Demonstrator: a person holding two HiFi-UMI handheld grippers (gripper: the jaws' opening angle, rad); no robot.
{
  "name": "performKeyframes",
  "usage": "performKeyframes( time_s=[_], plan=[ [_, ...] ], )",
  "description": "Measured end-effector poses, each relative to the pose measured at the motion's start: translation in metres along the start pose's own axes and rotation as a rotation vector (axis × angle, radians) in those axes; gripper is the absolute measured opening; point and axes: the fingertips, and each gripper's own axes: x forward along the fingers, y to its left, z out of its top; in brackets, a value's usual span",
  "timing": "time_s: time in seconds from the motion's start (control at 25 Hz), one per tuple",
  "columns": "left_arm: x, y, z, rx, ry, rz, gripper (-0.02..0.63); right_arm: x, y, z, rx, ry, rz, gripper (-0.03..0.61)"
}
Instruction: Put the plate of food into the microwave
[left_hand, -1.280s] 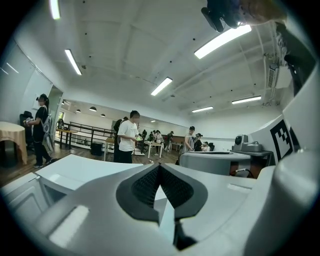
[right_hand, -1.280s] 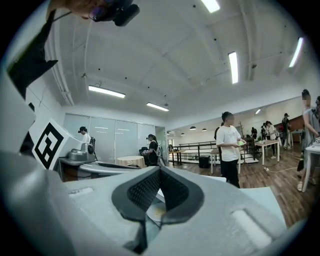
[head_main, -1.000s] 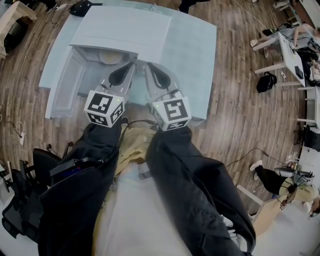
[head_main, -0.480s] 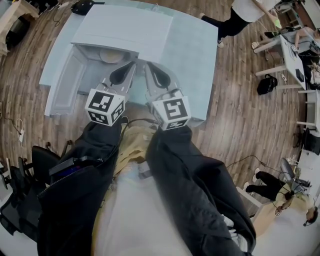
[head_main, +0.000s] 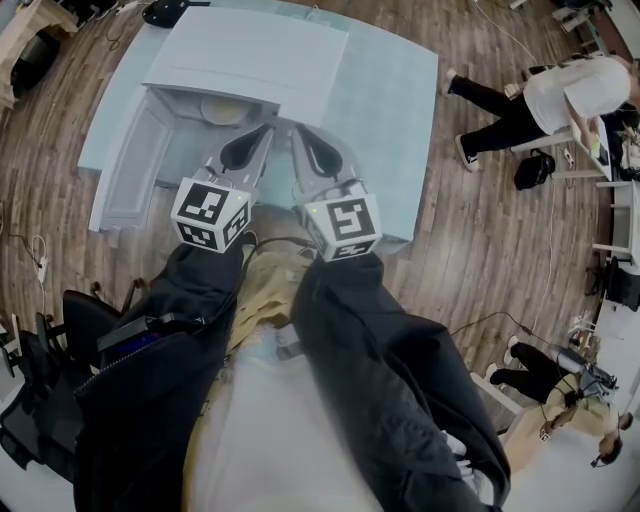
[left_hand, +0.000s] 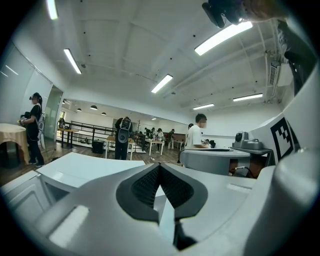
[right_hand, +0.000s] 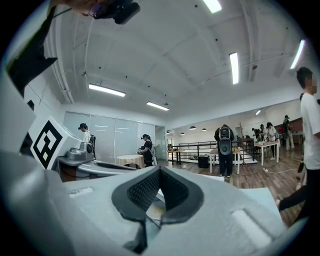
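Observation:
A white microwave (head_main: 250, 55) stands on the pale blue table (head_main: 385, 110), its door (head_main: 135, 170) swung open to the left. Inside the opening lies a pale plate (head_main: 222, 108) with yellowish food; the right gripper view shows the plate (right_hand: 157, 210) just below the jaws. My left gripper (head_main: 268, 128) and right gripper (head_main: 293, 128) hover side by side just in front of the opening, tips nearly together. In the gripper views, my left gripper (left_hand: 160, 165) and my right gripper (right_hand: 160, 169) each have pads meeting at the tip, shut with nothing between them.
A person (head_main: 540, 95) bends over by desks at the right, with a dark bag (head_main: 530, 165) on the wooden floor. A black chair (head_main: 40, 400) stands at the lower left. A black bag (head_main: 165, 14) lies past the table's far edge.
Both grippers have stayed where they were. In the background a person has walked from the top of the head view across to the desks at the right.

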Motion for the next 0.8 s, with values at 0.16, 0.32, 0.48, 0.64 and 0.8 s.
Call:
performKeyframes(
  time_s=[0.16, 0.32, 0.48, 0.64, 0.8],
  plan=[
    [0.0002, 0.0005, -0.0023, -0.003, 0.009, 0.001, 0.0, 0.0005, 0.0018, 0.0004, 0.003, 0.0, 0.006, -0.002],
    [0.0005, 0.0006, -0.0048, -0.007, 0.013, 0.001, 0.0, -0.0006, 0.0013, -0.0018, 0.008, 0.001, 0.005, -0.002],
    [0.0009, 0.002, -0.0069, -0.014, 0.019, 0.001, 0.0, -0.0013, 0.0, -0.0039, 0.009, 0.003, 0.0, -0.002],
    [0.002, 0.0025, -0.0058, -0.017, 0.019, -0.005, 0.0, -0.0016, 0.0002, -0.0048, 0.012, 0.009, -0.004, -0.002],
    [0.0029, 0.0005, -0.0065, -0.018, 0.022, -0.013, 0.0, -0.0047, -0.0026, -0.0079, 0.01, 0.015, -0.018, -0.002]
  ],
)
